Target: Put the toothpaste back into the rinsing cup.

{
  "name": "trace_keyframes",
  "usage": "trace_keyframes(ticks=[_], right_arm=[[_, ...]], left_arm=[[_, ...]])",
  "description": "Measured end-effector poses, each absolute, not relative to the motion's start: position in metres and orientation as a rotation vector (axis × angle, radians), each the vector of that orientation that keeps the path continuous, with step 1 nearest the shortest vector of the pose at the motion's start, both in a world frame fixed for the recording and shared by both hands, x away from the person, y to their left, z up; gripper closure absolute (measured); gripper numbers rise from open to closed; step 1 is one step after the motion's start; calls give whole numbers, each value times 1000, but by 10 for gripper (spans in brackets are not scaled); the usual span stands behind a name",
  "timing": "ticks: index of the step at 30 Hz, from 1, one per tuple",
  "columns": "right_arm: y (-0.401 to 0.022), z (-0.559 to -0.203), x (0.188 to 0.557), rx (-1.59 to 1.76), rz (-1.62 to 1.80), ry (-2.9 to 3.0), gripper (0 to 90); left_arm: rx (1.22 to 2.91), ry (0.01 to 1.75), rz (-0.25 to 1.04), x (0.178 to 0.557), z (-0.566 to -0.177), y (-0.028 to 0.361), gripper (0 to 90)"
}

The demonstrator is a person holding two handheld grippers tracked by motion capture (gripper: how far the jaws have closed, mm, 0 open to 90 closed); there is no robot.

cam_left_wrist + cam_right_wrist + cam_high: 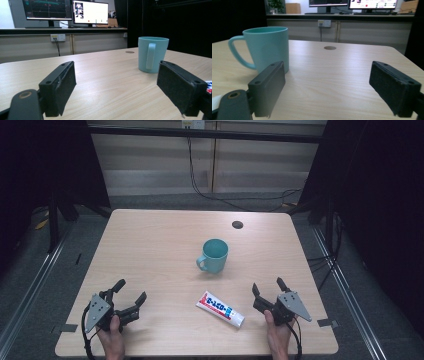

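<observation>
A teal mug (pixel 214 255) stands upright near the middle of the wooden table (pixel 150 240), handle toward the front left. A white toothpaste tube (pixel 220 309) with blue and red print lies flat in front of it. My left gripper (pixel 130 291) rests at the table's front left, open, with nothing between its jaws; in the left gripper view the mug (pixel 152 54) stands ahead to the right. At the front right my right gripper (pixel 269 286) is open and empty too, just right of the tube, and the mug (pixel 265 48) stands ahead on its left.
A small dark round hole (pixel 237 224) sits in the tabletop behind the mug. Black cables (pixel 220 195) run over the floor beyond the far edge. Dark frame legs (pixel 52 215) stand at both sides. Monitors (pixel 90 11) sit on a counter far behind.
</observation>
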State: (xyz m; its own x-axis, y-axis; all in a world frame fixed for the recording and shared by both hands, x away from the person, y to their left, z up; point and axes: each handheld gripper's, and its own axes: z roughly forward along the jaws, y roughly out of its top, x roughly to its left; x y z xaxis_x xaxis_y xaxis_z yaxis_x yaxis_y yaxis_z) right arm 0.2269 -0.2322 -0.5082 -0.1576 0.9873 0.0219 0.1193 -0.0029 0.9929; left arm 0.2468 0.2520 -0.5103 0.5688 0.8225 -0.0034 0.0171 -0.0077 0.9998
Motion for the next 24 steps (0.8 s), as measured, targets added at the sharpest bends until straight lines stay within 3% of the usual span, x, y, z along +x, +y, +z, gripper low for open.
trace_keyframes(ticks=[11,15,16,20,24], right_arm=[[-232,-509,225,1217,1287,1388,132],[-231,-508,227,1231,1263,1393,184],[-231,-508,227,1227,1265,1411,247],[-232,-507,233,1285,1263,1415,209],[-234,-506,233,1300,1296,1429,277]], left_arm=[[1450,763,740,247,-510,252,155],[1452,761,740,247,-510,252,155],[1453,759,737,247,-510,252,155],[1453,758,737,247,-510,252,156],[1454,757,738,247,-510,252,156]])
